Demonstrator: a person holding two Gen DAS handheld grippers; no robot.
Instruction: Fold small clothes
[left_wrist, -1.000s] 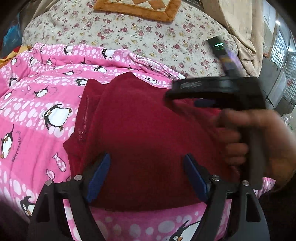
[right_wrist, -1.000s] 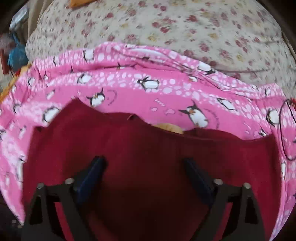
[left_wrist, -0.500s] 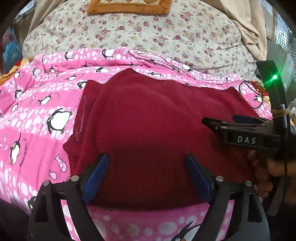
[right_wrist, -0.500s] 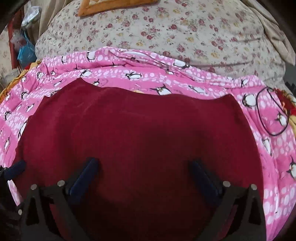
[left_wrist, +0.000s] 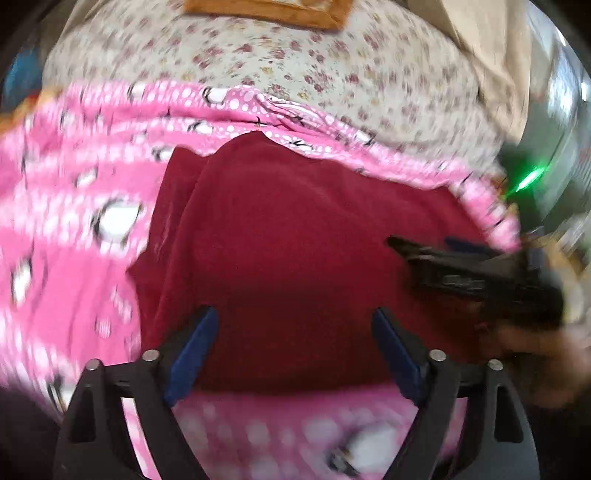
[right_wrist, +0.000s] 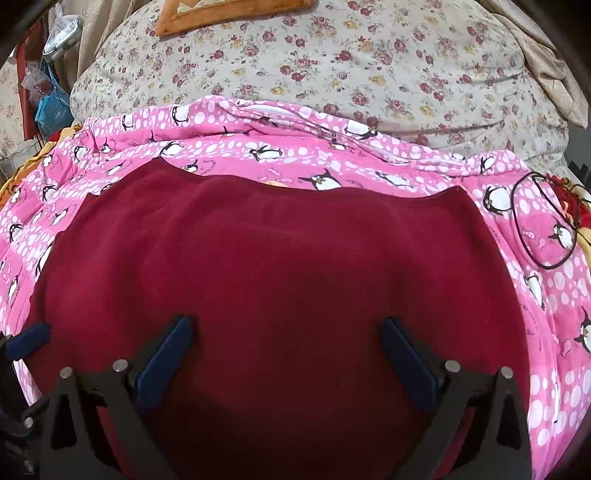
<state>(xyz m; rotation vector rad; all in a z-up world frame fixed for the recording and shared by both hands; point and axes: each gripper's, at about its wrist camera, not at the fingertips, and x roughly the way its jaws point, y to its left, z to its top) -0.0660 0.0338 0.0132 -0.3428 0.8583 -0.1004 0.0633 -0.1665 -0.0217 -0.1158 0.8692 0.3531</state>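
Observation:
A dark red fleece garment (right_wrist: 280, 266) lies folded flat on a pink penguin blanket (right_wrist: 406, 173). It also shows in the blurred left wrist view (left_wrist: 295, 240), with a folded edge along its left side. My left gripper (left_wrist: 295, 332) is open and empty over the garment's near edge. My right gripper (right_wrist: 288, 339) is open and empty just above the garment's middle. The right gripper also shows from the side in the left wrist view (left_wrist: 461, 258), over the garment's right part. A blue finger pad of the left gripper (right_wrist: 26, 338) shows at the far left of the right wrist view.
A floral quilt (right_wrist: 369, 66) lies behind the pink blanket, with an orange-edged cushion (right_wrist: 229, 14) on it. A black looped cord (right_wrist: 546, 221) lies on the blanket at the right. Bags and clutter (right_wrist: 51, 99) stand at the far left.
The left view has gone blurred as the left gripper moves. The right gripper has drawn back a little from the garment. Both stay open.

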